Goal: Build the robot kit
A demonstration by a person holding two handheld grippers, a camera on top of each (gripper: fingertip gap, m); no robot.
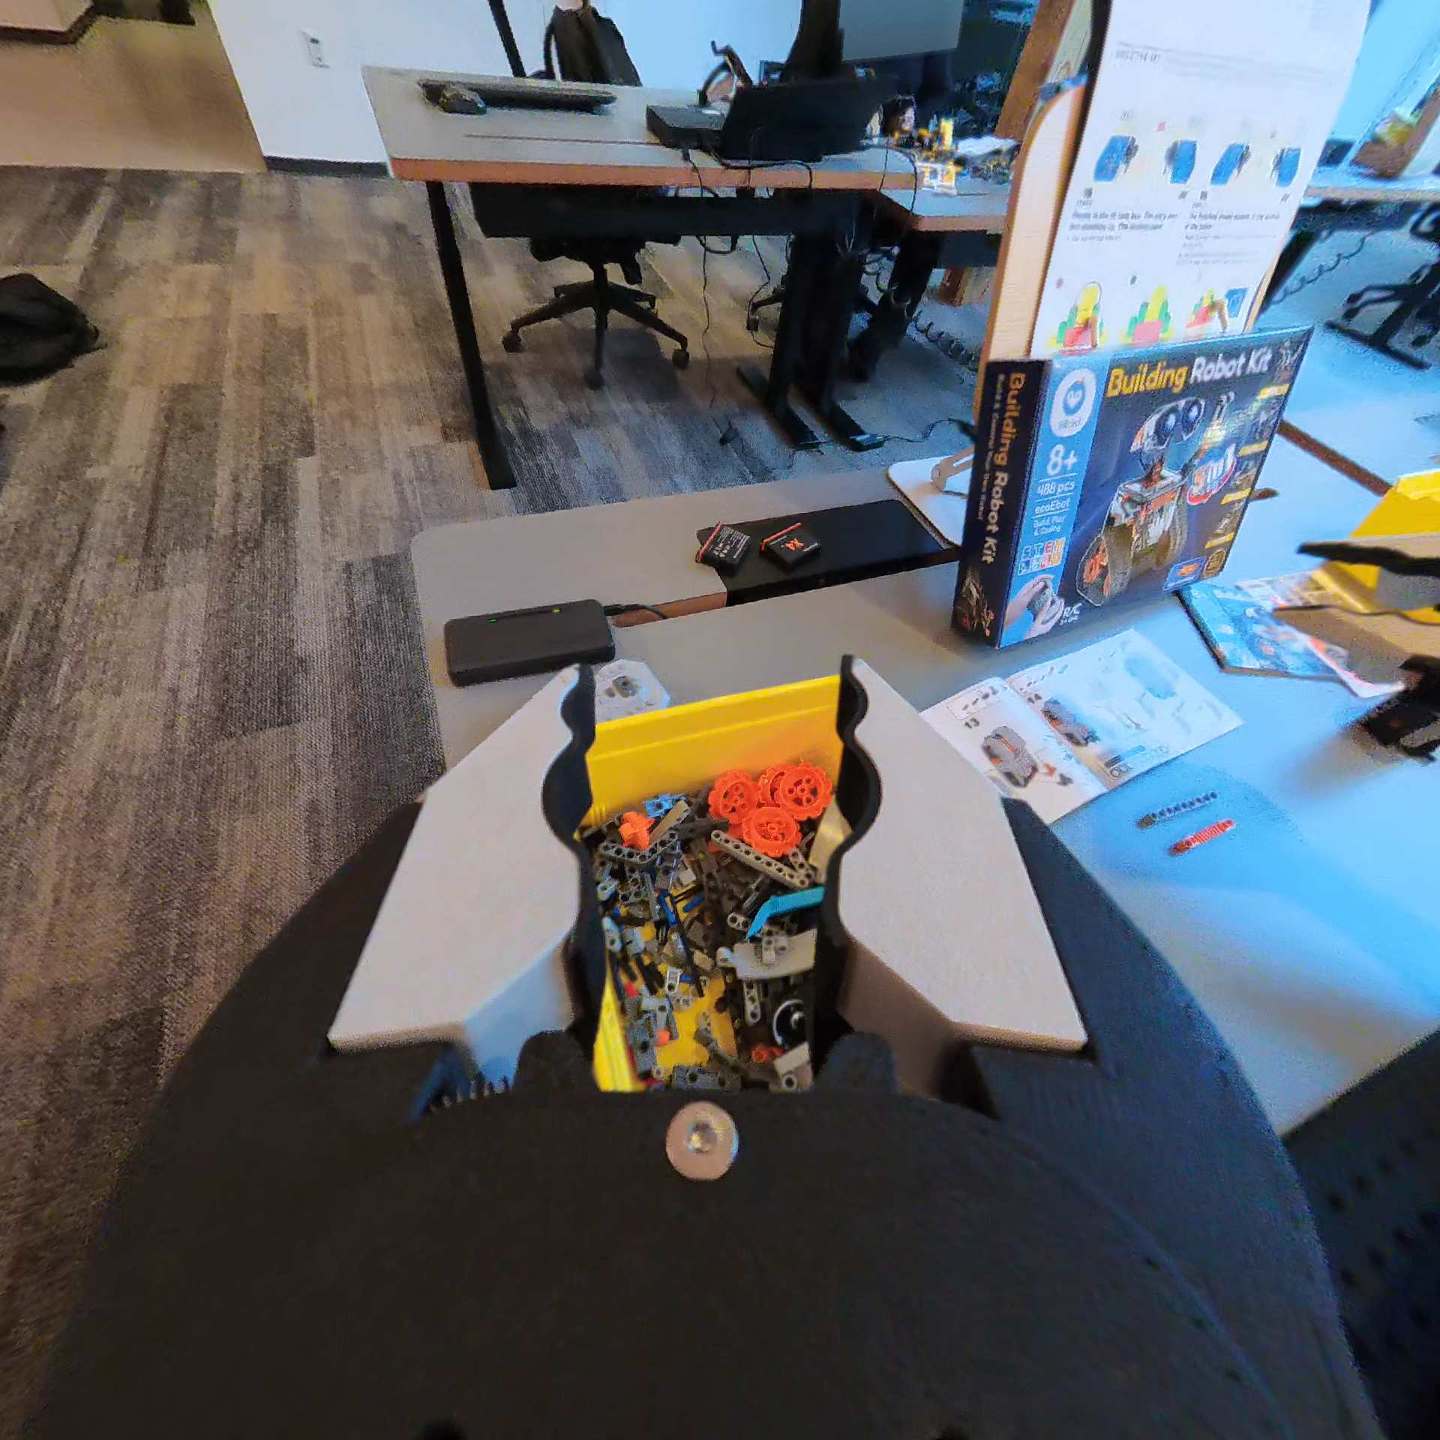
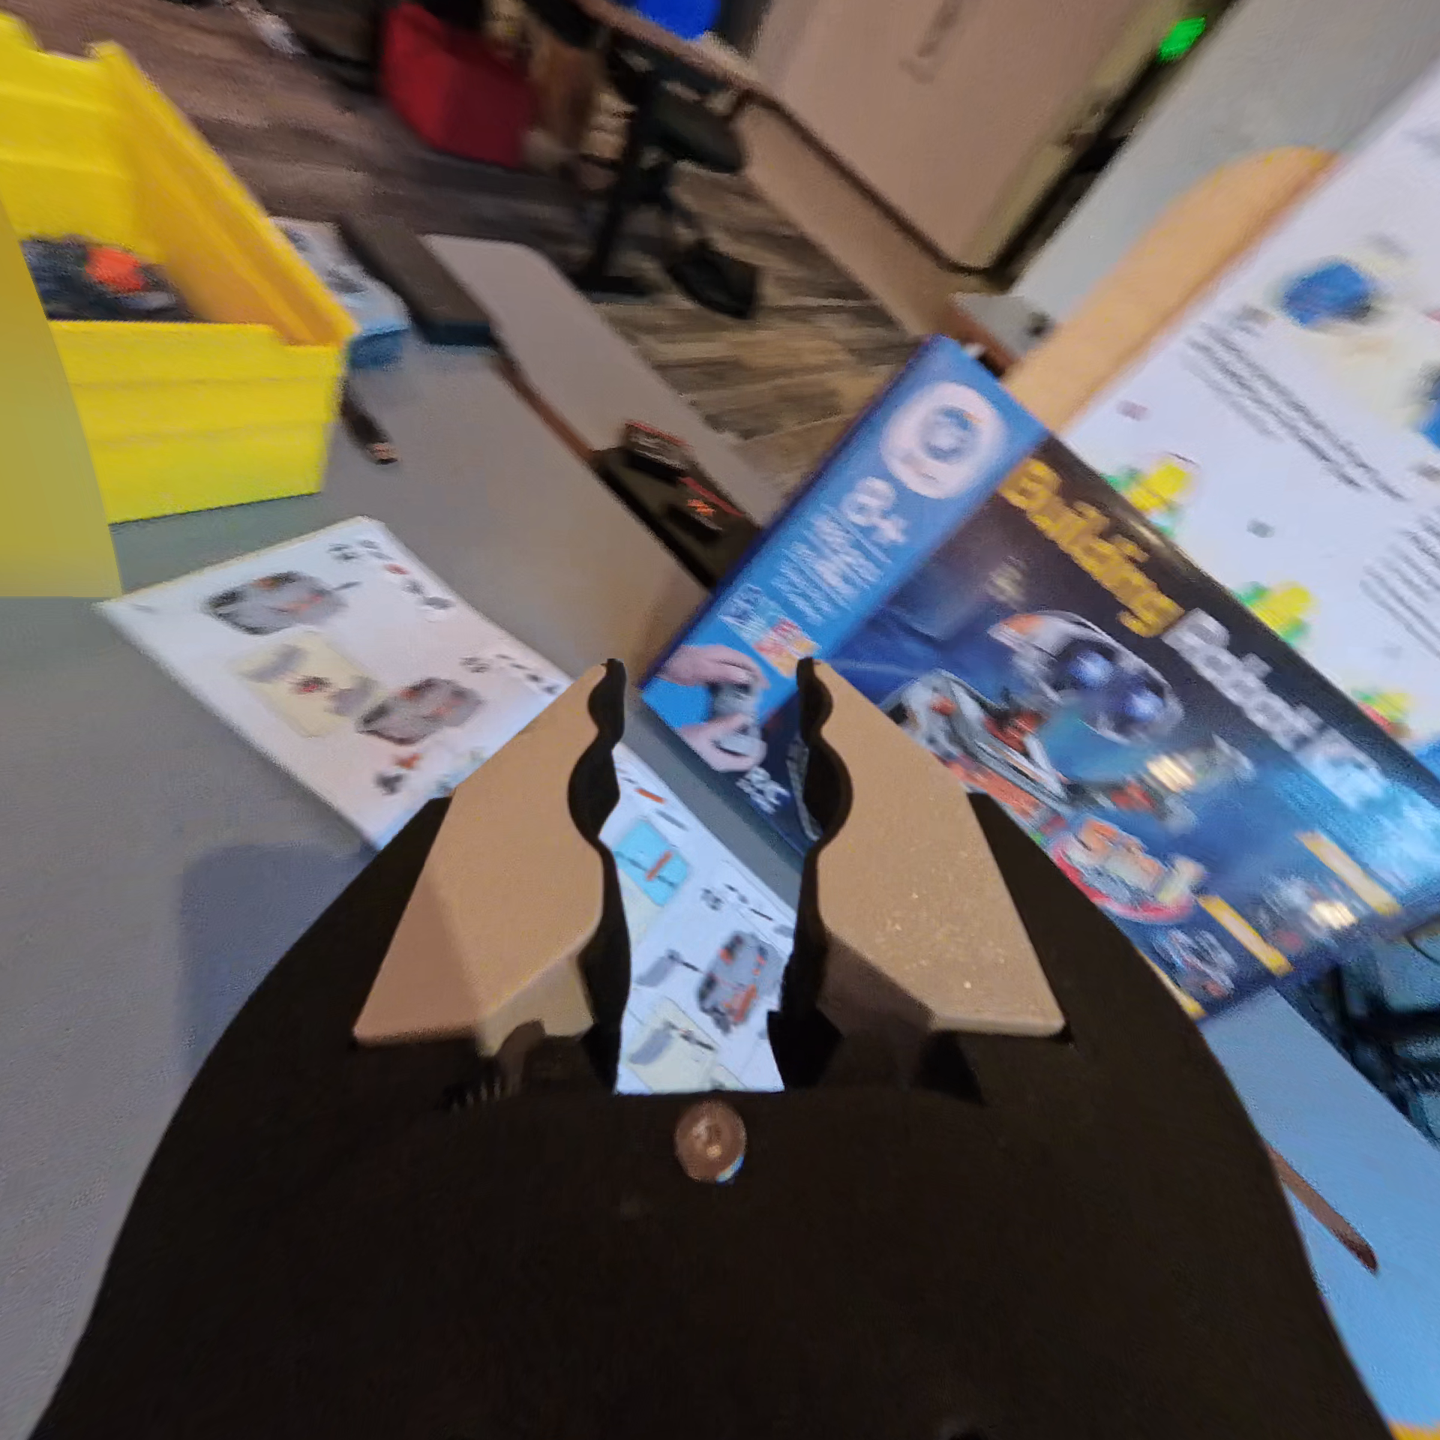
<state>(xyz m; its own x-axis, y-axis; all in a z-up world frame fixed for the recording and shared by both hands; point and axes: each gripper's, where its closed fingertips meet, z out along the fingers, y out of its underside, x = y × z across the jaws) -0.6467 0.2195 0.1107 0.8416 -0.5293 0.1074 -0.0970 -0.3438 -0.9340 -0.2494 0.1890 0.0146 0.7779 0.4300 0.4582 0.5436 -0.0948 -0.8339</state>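
Left claw [image 1: 713,686] apart over yellow bin [image 1: 701,732] — right claw [image 2: 711,686] apart above booklet [image 2: 327,662].

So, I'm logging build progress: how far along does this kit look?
Barely started. Laid out: booklet open, two small parts on the table. In hand: nothing; left gripper hangs open over the yellow bin, right gripper open above the booklet. Left: bin full of loose pieces.

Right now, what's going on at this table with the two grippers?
The left gripper hangs open over a yellow bin of small building parts, orange gears on top. The right gripper is open too, empty, above an open instruction booklet beside the blue kit box. Neither holds anything. The right view is blurred.
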